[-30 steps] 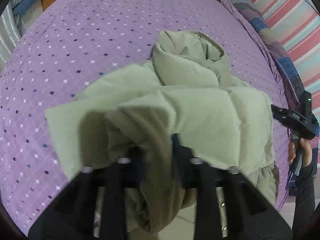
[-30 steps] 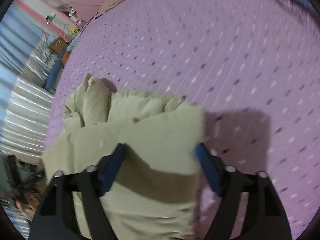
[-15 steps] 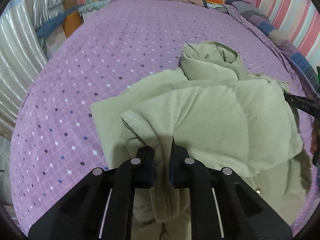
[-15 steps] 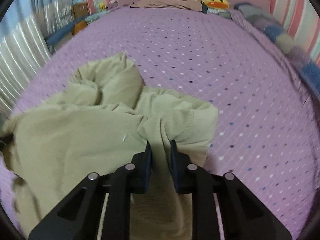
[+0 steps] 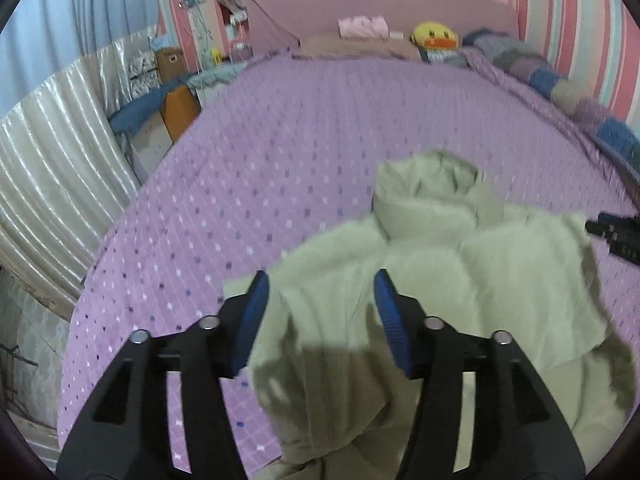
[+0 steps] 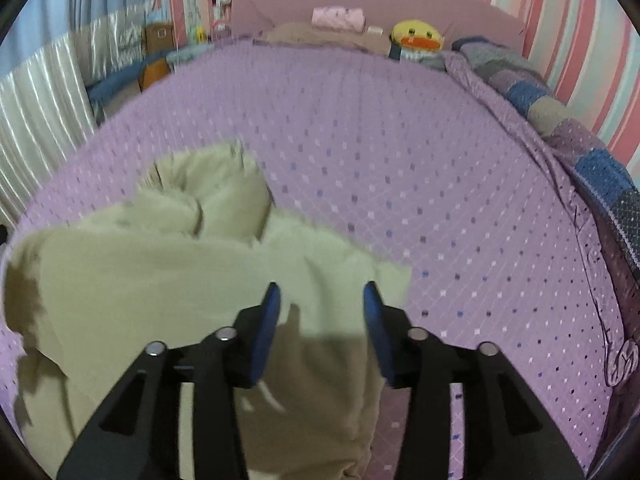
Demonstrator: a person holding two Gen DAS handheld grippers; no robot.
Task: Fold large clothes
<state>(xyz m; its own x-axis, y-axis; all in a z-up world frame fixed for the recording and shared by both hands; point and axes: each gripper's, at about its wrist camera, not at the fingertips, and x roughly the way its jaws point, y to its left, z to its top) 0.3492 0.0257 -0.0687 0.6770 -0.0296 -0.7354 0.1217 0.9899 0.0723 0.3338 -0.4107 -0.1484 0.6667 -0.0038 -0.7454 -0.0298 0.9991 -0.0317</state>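
Observation:
A pale green padded jacket (image 5: 460,272) lies bunched on the purple dotted bedspread (image 5: 300,140), its hood humped at the far end. My left gripper (image 5: 320,284) is open, its blue pads apart over the jacket's near left corner. The jacket also shows in the right wrist view (image 6: 160,272). My right gripper (image 6: 320,296) is open above the jacket's near right corner, holding nothing. The right gripper's tip shows at the right edge of the left wrist view (image 5: 616,232).
A pink headboard (image 5: 380,12), a yellow duck toy (image 5: 434,36) and a pink bundle (image 5: 362,26) are at the far end. A patchwork blanket (image 6: 580,144) runs along the right edge. Boxes (image 5: 176,104) and a silvery curtain (image 5: 48,160) stand left.
Both grippers were shut on folds of the jacket half a second ago; both have opened and let the fabric drop. Both cameras have tilted up, showing the headboard.

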